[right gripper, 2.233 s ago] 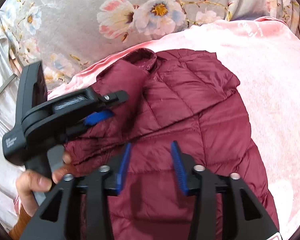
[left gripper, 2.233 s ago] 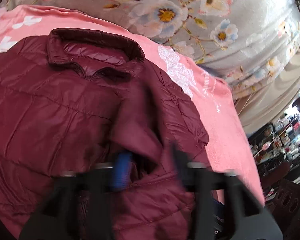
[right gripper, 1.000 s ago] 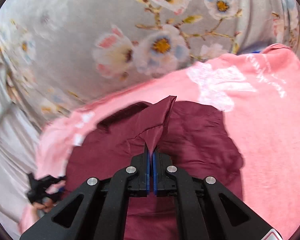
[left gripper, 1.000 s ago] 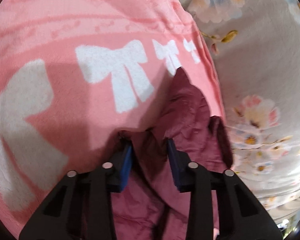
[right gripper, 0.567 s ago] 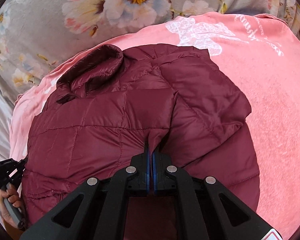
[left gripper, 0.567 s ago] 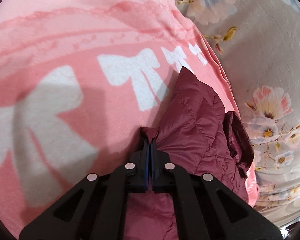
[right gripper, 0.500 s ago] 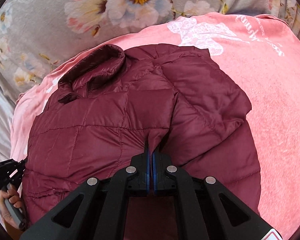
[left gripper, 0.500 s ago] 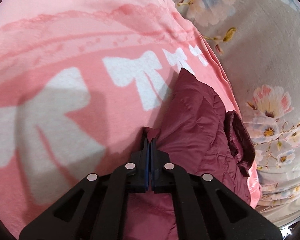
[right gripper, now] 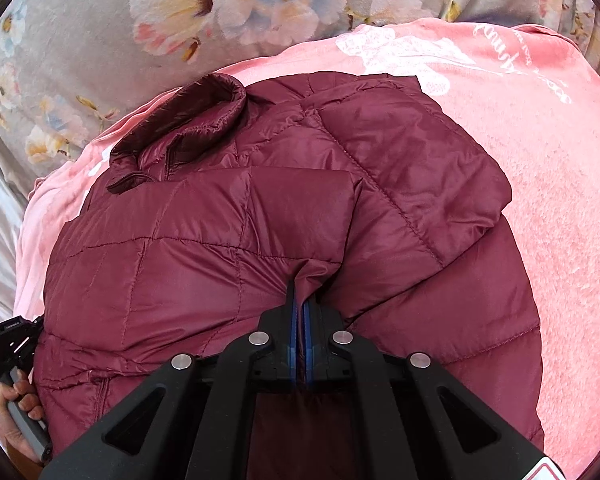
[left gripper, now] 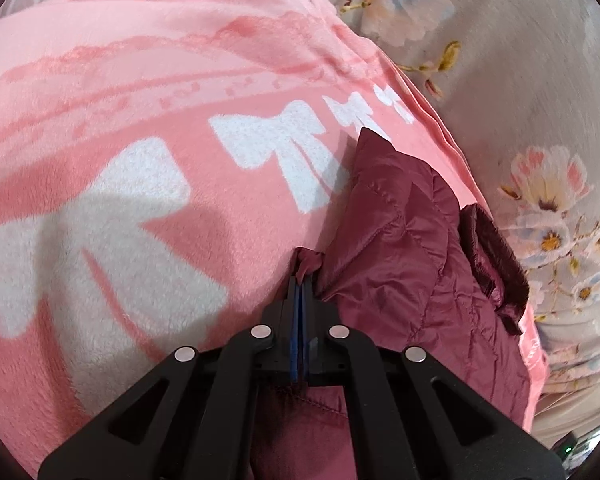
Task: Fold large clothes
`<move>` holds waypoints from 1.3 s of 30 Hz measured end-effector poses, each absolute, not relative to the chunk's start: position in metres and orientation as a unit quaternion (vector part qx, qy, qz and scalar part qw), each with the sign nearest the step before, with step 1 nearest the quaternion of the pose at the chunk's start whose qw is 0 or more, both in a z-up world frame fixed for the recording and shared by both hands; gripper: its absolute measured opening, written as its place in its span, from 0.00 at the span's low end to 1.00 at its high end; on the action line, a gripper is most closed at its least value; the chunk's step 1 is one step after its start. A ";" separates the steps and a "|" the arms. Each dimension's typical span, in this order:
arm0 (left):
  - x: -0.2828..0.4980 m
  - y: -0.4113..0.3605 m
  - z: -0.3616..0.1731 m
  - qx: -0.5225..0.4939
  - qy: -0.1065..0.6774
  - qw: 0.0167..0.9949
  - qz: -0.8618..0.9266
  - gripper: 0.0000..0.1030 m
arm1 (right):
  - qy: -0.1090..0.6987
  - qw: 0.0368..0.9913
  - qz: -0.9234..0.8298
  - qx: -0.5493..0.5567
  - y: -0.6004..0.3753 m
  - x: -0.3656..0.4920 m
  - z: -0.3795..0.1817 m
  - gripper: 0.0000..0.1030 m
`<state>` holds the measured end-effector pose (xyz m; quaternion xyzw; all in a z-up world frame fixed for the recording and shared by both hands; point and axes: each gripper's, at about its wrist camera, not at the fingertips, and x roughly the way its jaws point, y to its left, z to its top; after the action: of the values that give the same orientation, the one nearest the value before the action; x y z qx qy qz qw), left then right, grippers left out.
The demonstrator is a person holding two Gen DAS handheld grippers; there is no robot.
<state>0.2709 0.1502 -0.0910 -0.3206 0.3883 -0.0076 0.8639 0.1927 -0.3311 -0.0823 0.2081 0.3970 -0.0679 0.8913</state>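
Both tongs are now clenched: the left tongs (left gripper: 300, 280) have just closed on the jacket (right gripper: 260, 220) edge at lower centre, the right tongs (right gripper: 299, 300) pinch its middle. Jacket lies on the pink blanket (left gripper: 120, 100); folding can begin.

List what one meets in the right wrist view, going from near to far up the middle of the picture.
right gripper → maroon jacket → jacket collar → pink blanket edge → floral grey sheet
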 end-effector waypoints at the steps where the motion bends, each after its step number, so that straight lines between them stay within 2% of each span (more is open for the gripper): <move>1: 0.270 0.149 -0.091 -0.317 0.388 0.865 -0.007 0.00 | 0.396 0.892 -0.068 0.208 -0.331 0.193 -0.083 0.01; 11: 0.267 0.145 -0.089 -0.298 0.389 0.872 -0.005 0.00 | 0.395 0.894 -0.070 0.199 -0.331 0.194 -0.082 0.01; 17: 0.266 0.153 -0.084 -0.307 0.402 0.862 -0.023 0.03 | 0.399 0.882 -0.043 0.248 -0.346 0.188 -0.078 0.04; 21: 0.246 0.162 -0.053 -0.266 0.398 0.878 -0.014 0.22 | 0.397 0.878 -0.064 0.258 -0.352 0.166 -0.060 0.19; 23: 0.236 0.164 -0.034 -0.237 0.388 0.891 -0.007 0.23 | 0.393 0.884 -0.084 0.237 -0.349 0.155 -0.048 0.22; 29: 0.241 0.130 0.014 -0.161 0.384 0.909 -0.037 0.23 | 0.372 0.904 -0.035 0.209 -0.304 0.153 -0.016 0.23; 32: 0.251 0.091 0.027 -0.104 0.382 0.917 -0.050 0.24 | 0.374 0.911 0.001 0.174 -0.263 0.172 -0.008 0.18; 39: 0.265 0.038 0.012 -0.057 0.406 0.910 -0.061 0.24 | 0.387 0.914 0.043 0.113 -0.195 0.198 -0.017 0.15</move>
<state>0.2649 0.0380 0.0117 -0.0572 0.4057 -0.0615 0.9102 0.1976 -0.1955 -0.0170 0.1127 0.3870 0.0431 0.9142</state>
